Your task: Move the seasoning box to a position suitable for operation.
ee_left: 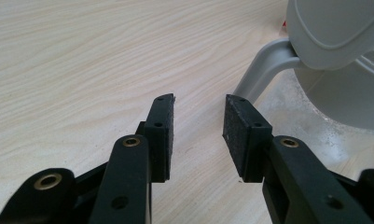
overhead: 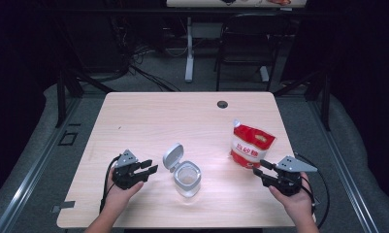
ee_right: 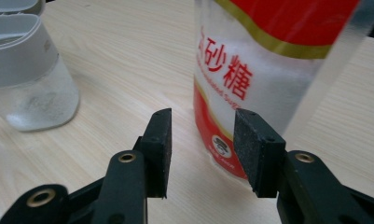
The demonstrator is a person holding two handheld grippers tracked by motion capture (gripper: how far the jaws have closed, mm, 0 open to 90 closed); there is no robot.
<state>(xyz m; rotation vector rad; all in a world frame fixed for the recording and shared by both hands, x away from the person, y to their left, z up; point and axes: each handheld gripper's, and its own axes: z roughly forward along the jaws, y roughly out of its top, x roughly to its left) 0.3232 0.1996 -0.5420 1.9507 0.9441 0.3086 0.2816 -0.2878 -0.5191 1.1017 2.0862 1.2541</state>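
Observation:
A clear jar (overhead: 187, 178) stands near the table's front middle with its grey flip lid (overhead: 172, 156) tipped open to the back left. My left gripper (overhead: 152, 166) lies just left of it, open and holding nothing, its jaws pointing at the jar. In the left gripper view the gripper (ee_left: 199, 100) faces bare wood, with the jar (ee_left: 348, 98) and lid (ee_left: 334, 28) at the right. A red and white sugar bag (overhead: 250, 144) stands upright at the right. My right gripper (overhead: 259, 167) is open, just short of the bag's base (ee_right: 250, 60).
The light wooden table (overhead: 182, 121) has a dark cable hole (overhead: 222, 104) near its back edge. Cables trail from both grippers over the front edge. A black chair (overhead: 245, 43) and a desk leg (overhead: 189, 48) stand on the floor beyond the table.

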